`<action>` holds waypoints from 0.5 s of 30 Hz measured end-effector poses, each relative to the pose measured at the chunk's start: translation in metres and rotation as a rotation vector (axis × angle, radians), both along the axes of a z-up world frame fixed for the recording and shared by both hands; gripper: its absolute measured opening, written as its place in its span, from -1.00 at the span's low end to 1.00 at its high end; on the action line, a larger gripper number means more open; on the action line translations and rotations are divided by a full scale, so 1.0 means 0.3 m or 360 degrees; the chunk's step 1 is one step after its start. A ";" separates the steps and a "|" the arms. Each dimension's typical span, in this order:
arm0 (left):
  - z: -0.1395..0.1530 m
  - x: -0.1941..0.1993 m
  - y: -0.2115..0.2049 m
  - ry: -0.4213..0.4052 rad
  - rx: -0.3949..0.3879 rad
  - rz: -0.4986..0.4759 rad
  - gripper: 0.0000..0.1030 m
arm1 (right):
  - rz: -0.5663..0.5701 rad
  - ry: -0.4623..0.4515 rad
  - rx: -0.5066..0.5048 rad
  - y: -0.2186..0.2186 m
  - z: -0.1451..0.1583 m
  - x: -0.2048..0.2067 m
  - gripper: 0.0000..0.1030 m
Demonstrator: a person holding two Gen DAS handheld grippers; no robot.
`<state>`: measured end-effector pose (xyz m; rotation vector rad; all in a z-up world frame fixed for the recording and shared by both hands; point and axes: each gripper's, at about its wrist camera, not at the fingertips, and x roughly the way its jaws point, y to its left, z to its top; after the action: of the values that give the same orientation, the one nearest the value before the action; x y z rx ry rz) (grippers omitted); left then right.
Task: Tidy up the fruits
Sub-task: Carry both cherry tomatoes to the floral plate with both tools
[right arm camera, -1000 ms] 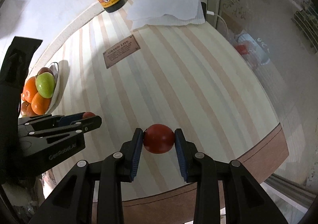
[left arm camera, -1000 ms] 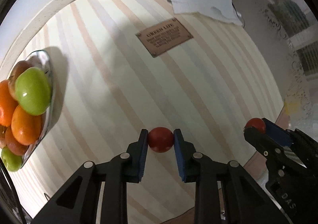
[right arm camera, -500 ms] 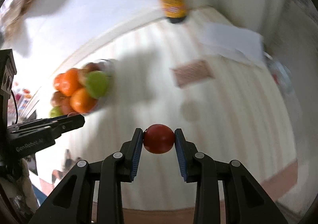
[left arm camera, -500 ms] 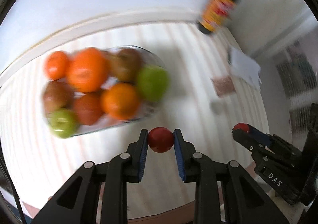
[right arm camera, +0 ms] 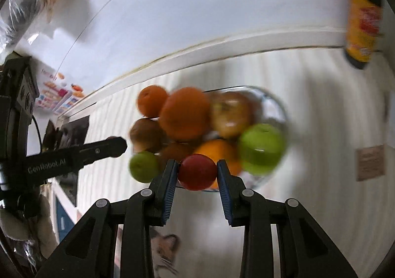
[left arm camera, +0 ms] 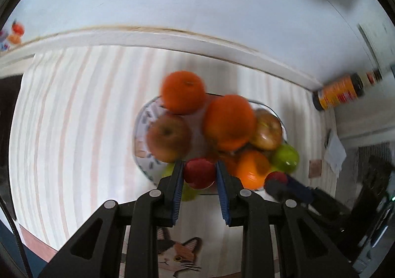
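Between my left gripper's pads and my right gripper's: one small red fruit each, pinched at mid-girth; likely smooth, light, easily bruised.

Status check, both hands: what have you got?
Left gripper shut on red fruit. Right gripper shut on second red fruit. Bowl ahead, piled high; little free space.

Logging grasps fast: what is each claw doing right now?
Left claw: closed on a small red fruit.
Right claw: closed on a larger red fruit.
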<state>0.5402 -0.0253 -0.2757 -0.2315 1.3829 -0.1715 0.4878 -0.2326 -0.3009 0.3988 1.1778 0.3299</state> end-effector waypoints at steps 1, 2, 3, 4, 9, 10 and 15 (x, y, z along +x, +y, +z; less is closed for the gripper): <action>-0.013 0.007 0.039 0.0017 -0.0018 0.0041 -0.55 | 0.0021 0.0011 0.0016 0.024 -0.013 0.012 -0.32; -0.019 0.010 0.064 0.0029 -0.0034 0.0068 -0.55 | 0.0029 0.0027 0.0030 0.035 -0.026 0.020 -0.32; -0.033 0.015 0.088 0.0045 -0.0053 0.0100 -0.55 | 0.0039 0.0053 0.0060 0.049 -0.042 0.031 -0.32; -0.050 0.017 0.123 0.0068 -0.0085 0.0142 -0.55 | 0.0041 0.0076 0.0094 0.061 -0.059 0.044 -0.32; -0.147 0.016 0.210 0.0187 -0.0270 0.0303 -0.55 | 0.0088 0.0178 0.0244 0.108 -0.100 0.102 -0.32; -0.162 0.014 0.221 0.0204 -0.0296 0.0328 -0.55 | 0.0106 0.0184 0.0234 0.120 -0.100 0.113 -0.32; -0.225 0.009 0.243 0.0260 -0.0387 0.0376 -0.55 | 0.0137 0.0196 0.0153 0.128 -0.095 0.092 -0.32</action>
<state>0.5428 0.0475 -0.3432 -0.6201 1.4832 -0.1258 0.5154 -0.1941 -0.3293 0.4580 1.3051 0.4427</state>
